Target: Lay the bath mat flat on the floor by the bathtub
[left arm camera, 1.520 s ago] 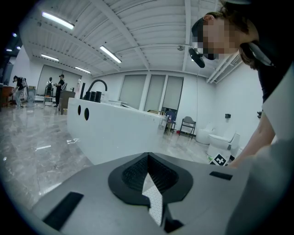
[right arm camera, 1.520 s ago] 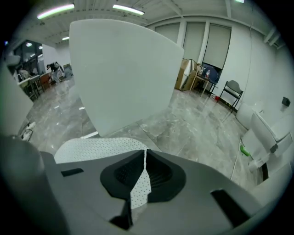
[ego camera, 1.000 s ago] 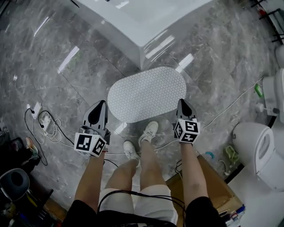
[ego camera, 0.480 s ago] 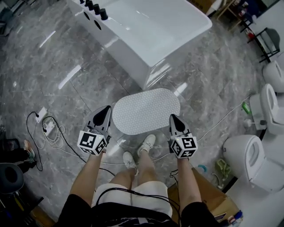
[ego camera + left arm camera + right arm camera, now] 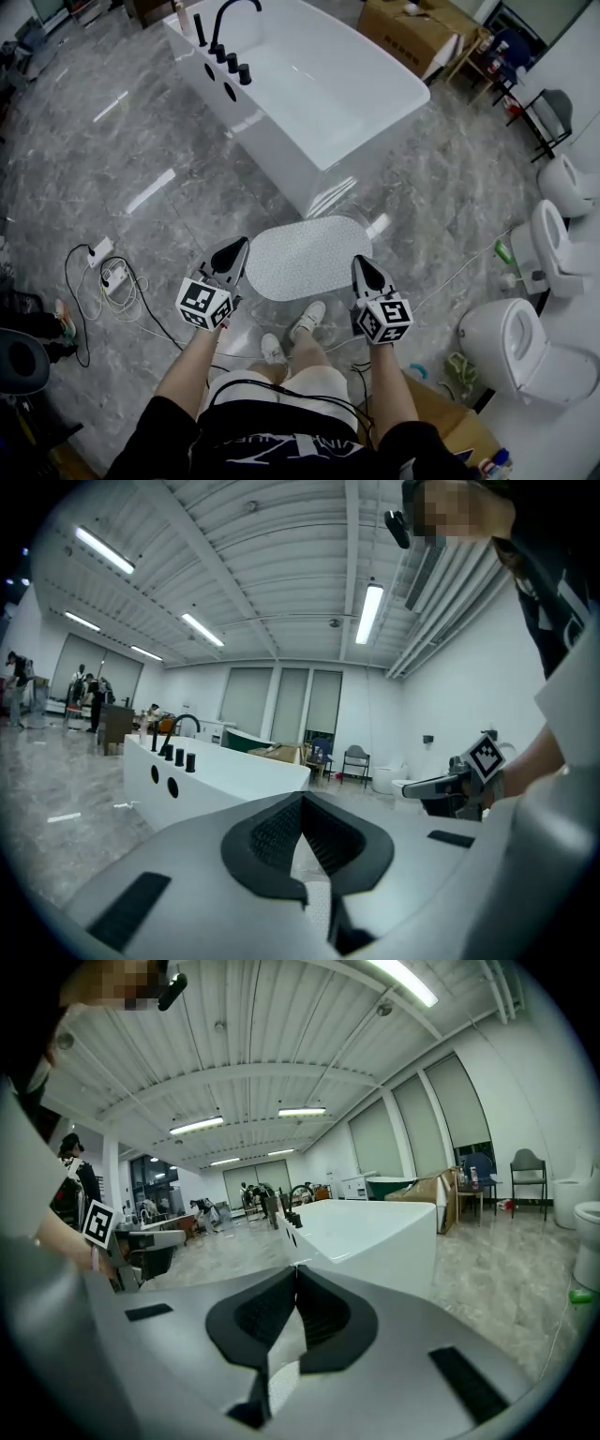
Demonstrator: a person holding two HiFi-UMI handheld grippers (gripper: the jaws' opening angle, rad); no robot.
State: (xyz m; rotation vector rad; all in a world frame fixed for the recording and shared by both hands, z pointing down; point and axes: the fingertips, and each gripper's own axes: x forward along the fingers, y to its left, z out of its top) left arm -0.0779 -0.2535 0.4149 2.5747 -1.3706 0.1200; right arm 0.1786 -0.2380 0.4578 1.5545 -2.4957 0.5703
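The white dotted oval bath mat (image 5: 305,256) lies flat on the grey marble floor just off the near end of the white bathtub (image 5: 309,84). My left gripper (image 5: 239,246) hovers over the mat's left end, jaws shut and empty. My right gripper (image 5: 361,262) hangs over the mat's right end, also shut with nothing in it. In the left gripper view the gripper (image 5: 302,797) points level at the bathtub (image 5: 216,785). The right gripper view shows its gripper (image 5: 296,1269) aimed at the bathtub (image 5: 375,1232) too.
The person's white shoes (image 5: 305,323) stand at the mat's near edge. Cables and a power strip (image 5: 108,272) lie on the floor at left. Toilets (image 5: 525,347) line the right side. Cardboard boxes (image 5: 412,28) sit beyond the tub, and another box (image 5: 450,417) at lower right.
The view has risen and widened, so the whole bathtub now shows. Both grippers have lifted higher above the mat, which stays flat in place.
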